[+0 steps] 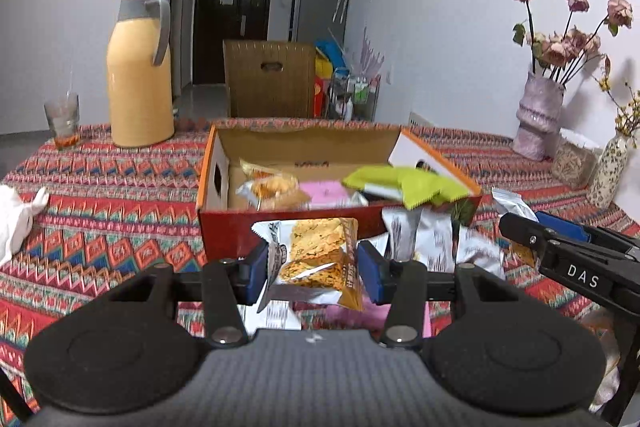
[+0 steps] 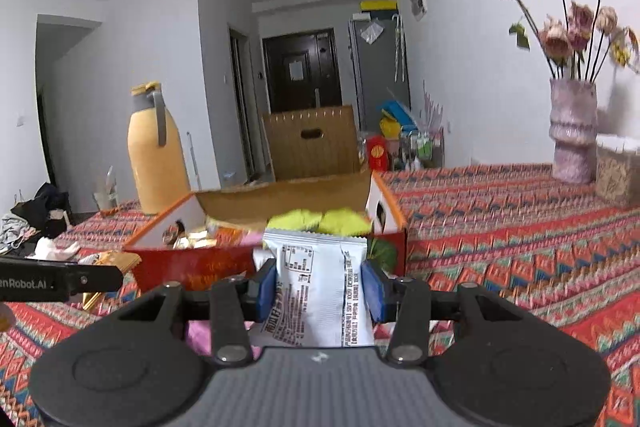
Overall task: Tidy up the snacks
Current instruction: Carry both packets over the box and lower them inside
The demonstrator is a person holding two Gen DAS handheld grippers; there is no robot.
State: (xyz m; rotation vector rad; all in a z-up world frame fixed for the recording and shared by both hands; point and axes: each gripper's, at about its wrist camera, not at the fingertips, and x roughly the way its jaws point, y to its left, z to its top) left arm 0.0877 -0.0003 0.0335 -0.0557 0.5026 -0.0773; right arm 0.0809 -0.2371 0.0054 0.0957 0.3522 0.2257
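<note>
Both grippers carry snacks near the box (image 1: 280,227): left gripper (image 1: 312,269) jaws clamped on a cracker pack (image 1: 316,255), right gripper (image 2: 320,287) on a white packet (image 2: 320,279); next, drop them inside

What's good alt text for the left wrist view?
The left gripper is shut on a cracker snack packet before an open red cardboard box partly filled with snacks on a patterned tablecloth; a yellow thermos jug stands behind.
</note>
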